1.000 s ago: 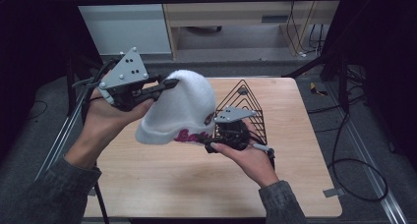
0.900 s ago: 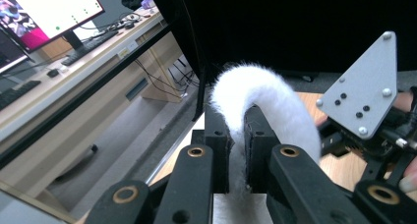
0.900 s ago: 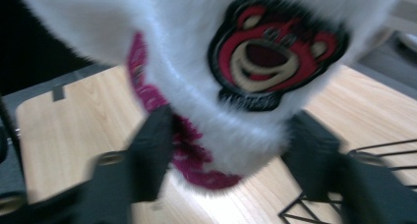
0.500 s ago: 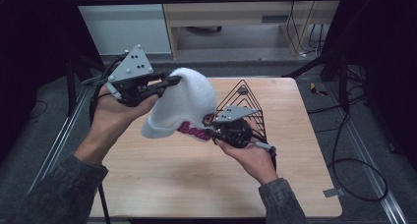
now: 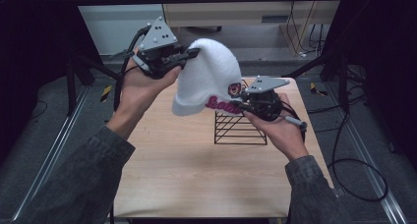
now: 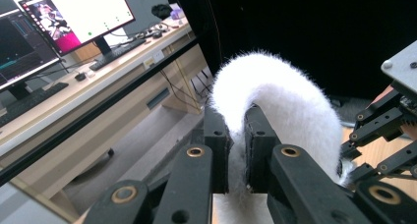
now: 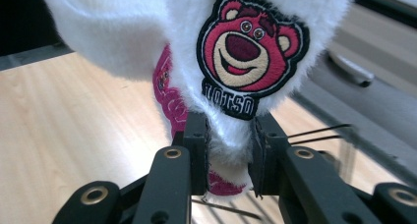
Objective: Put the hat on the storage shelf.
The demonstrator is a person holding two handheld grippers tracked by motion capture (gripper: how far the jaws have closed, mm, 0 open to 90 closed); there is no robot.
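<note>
Above the tabletop (image 5: 196,175), the white hat (image 5: 209,76) is clenched by left tool (image 5: 193,54) and right tool (image 5: 244,104); both pinches should be kept firm while it is lowered onto the wire rack (image 5: 239,129).

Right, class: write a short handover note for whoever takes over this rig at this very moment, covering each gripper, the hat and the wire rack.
Left gripper: shut on the crown of the white fluffy hat, held up high.
Right gripper: shut on the hat's brim, just below the bear patch.
Hat: in the air between both grippers, above the table, touching nothing else.
Wire rack: on the table, under and behind the right gripper.
Done: hat lifted and held by both grippers.
Left: probably setting the hat onto the rack; not yet started.
</note>
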